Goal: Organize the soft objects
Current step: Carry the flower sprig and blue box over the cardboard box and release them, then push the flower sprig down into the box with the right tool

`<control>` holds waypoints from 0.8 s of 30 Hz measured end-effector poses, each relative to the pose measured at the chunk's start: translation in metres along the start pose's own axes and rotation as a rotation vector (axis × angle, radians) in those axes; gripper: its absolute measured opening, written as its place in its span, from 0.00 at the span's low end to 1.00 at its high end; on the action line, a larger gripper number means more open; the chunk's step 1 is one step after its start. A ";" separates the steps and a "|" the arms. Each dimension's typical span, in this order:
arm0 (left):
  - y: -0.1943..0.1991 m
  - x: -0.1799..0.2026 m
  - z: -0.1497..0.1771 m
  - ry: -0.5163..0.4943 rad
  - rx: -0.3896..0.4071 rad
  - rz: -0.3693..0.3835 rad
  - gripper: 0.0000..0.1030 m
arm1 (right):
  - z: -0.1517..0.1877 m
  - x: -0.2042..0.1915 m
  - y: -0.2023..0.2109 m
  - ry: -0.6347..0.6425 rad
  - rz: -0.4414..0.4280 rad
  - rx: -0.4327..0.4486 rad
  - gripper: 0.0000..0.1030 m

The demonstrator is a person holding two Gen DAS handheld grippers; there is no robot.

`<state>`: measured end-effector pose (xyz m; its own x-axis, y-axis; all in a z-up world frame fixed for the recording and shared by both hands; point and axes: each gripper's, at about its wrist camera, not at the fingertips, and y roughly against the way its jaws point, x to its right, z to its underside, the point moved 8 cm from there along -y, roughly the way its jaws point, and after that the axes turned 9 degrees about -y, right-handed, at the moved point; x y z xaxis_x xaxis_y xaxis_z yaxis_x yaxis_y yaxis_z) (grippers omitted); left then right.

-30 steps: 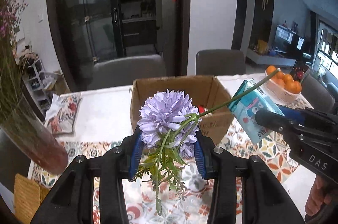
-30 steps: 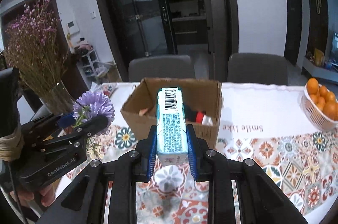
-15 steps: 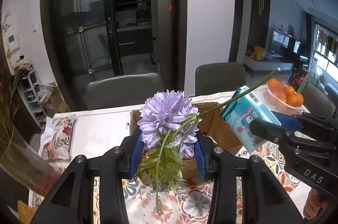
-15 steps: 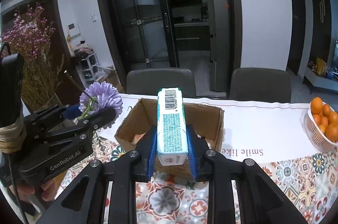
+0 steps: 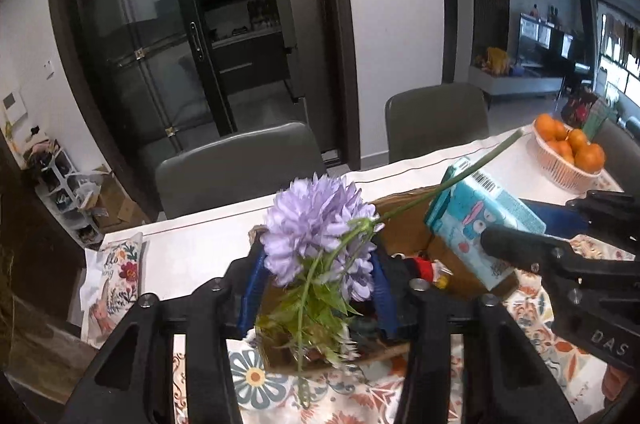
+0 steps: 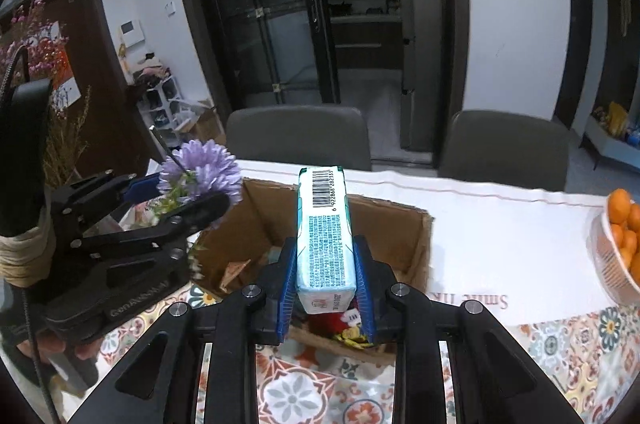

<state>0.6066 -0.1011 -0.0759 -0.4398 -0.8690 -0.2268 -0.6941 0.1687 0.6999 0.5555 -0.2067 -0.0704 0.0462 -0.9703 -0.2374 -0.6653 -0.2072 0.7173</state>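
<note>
Since a second ago I have carried both grippers forward, so the cardboard box (image 6: 416, 224) now sits right under the fingertips, and both sets of jaws have just been opening. Nearest me, the left gripper (image 5: 316, 288) stands spread around the purple artificial flower (image 5: 316, 220); the blue pads look clear of the petals, so I judge it is slipping free over the box's near edge. The right gripper (image 6: 325, 284) still flanks the tissue pack (image 6: 325, 236), upright over the box mouth, with a thin gap showing on each side.

The risk: the flower's long stem (image 5: 460, 176) lies across the tissue pack, so one could drag the other out, or the flower could catch on the box wall and tumble onto the patterned tablecloth (image 6: 292, 396).

Small items already lie inside the box. Farther off, a basket of oranges (image 6: 620, 236) stands to the right, and two grey chairs (image 6: 298, 136) sit behind the table.
</note>
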 end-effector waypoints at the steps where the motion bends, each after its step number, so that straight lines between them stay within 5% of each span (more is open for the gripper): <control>1: -0.006 -0.001 0.000 -0.003 -0.015 -0.011 0.71 | 0.000 0.002 -0.005 -0.001 0.003 -0.014 0.48; 3: -0.014 -0.002 0.002 -0.012 -0.035 -0.033 0.84 | -0.001 0.009 -0.010 -0.012 0.034 -0.013 0.67; 16: -0.001 -0.011 -0.007 0.061 -0.043 0.049 0.86 | -0.015 0.030 0.007 -0.078 0.161 0.026 0.67; 24: 0.036 -0.036 -0.031 0.098 0.004 -0.034 0.92 | -0.044 0.011 0.029 -0.072 0.150 0.081 0.67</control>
<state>0.6153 -0.0778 -0.0220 -0.3580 -0.9157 -0.1826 -0.7102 0.1401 0.6899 0.5692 -0.2286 -0.0232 -0.1095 -0.9776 -0.1798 -0.7184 -0.0472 0.6940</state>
